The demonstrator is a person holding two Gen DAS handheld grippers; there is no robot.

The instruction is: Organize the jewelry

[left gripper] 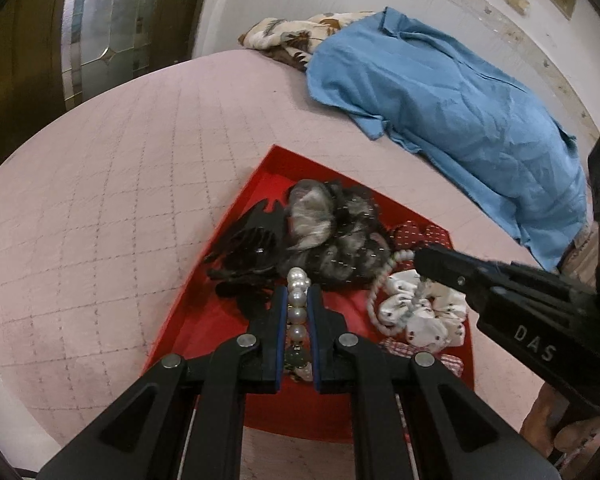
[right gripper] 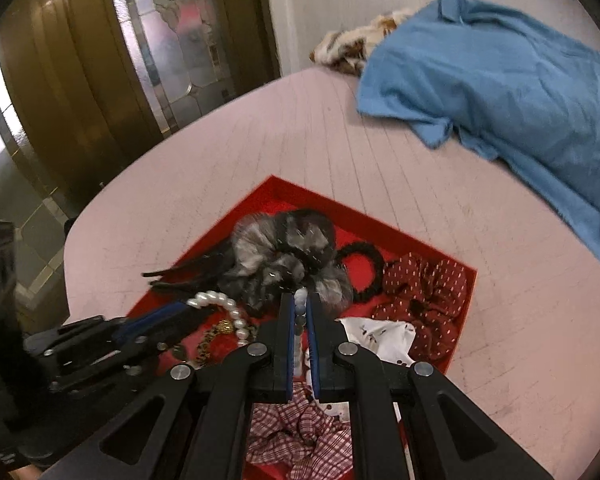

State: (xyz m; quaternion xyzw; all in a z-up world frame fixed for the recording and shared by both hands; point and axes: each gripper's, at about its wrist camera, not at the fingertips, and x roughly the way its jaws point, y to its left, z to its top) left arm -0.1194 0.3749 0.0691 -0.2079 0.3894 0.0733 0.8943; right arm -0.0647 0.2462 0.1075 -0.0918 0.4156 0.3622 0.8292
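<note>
A red tray (left gripper: 204,332) lies on the pink quilted bed and holds hair accessories and jewelry. My left gripper (left gripper: 298,290) is shut on a pearl bracelet (left gripper: 298,314), whose beads run up between the pads. The right gripper (left gripper: 418,258) reaches in from the right, shut on a pale beaded strand (left gripper: 400,256) that trails down over a white scrunchie (left gripper: 424,320). In the right wrist view, my right gripper (right gripper: 300,300) pinches that strand (right gripper: 299,320) above the tray (right gripper: 284,182). The left gripper (right gripper: 192,308) is at the left with the pearl bracelet (right gripper: 224,304).
The tray also holds a grey fluffy scrunchie (left gripper: 332,232), a black claw clip (left gripper: 248,248), a red dotted scrunchie (right gripper: 424,288), a black hair tie (right gripper: 364,256) and a red checked scrunchie (right gripper: 300,436). A blue cloth (left gripper: 440,92) and a floral cloth (left gripper: 284,32) lie at the far side.
</note>
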